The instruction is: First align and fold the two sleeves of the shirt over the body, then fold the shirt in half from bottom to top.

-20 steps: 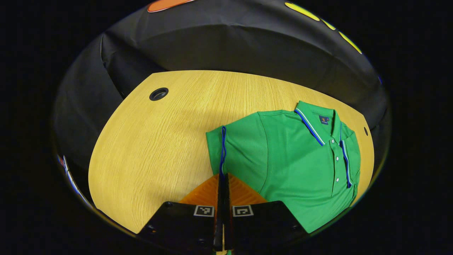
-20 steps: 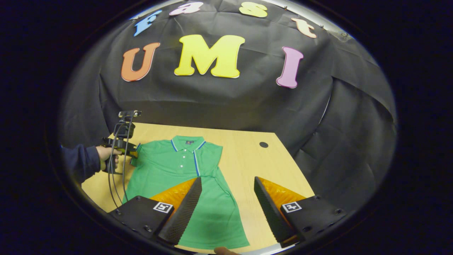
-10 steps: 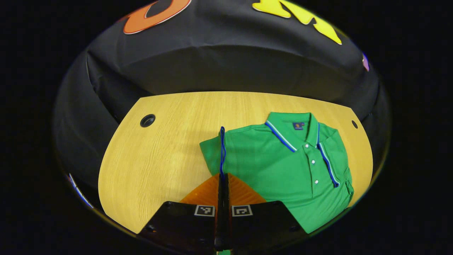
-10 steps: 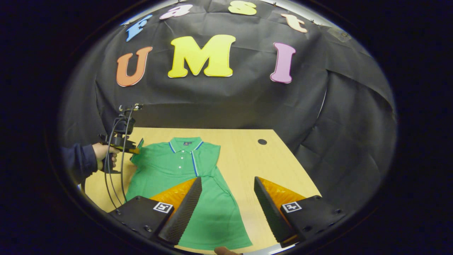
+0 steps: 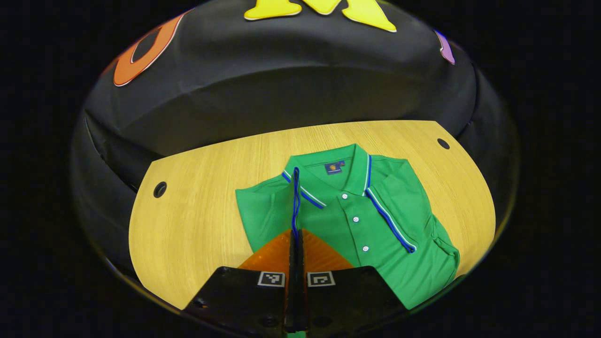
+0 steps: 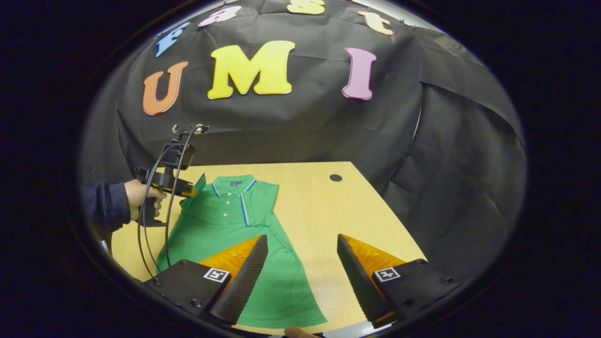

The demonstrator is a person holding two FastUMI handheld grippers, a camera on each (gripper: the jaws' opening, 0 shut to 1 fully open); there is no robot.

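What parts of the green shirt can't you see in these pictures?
- Left gripper view: the green shirt's lower half and hem are cut off at the bottom edge, behind the left gripper.
- Left gripper view: the pinched sleeve shows edge-on, so its shape is unclear.
- Right gripper view: part of the shirt's middle is covered by a finger of the right gripper.
- Both views: the collar label is too small to read.

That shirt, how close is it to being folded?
About a third done, by the look of it. One sleeve already lies folded over the shirt. The left gripper has its jaws shut on the other sleeve's edge, lifting it across the body. The right gripper hovers open above the table. The bottom-to-top fold is not yet done.
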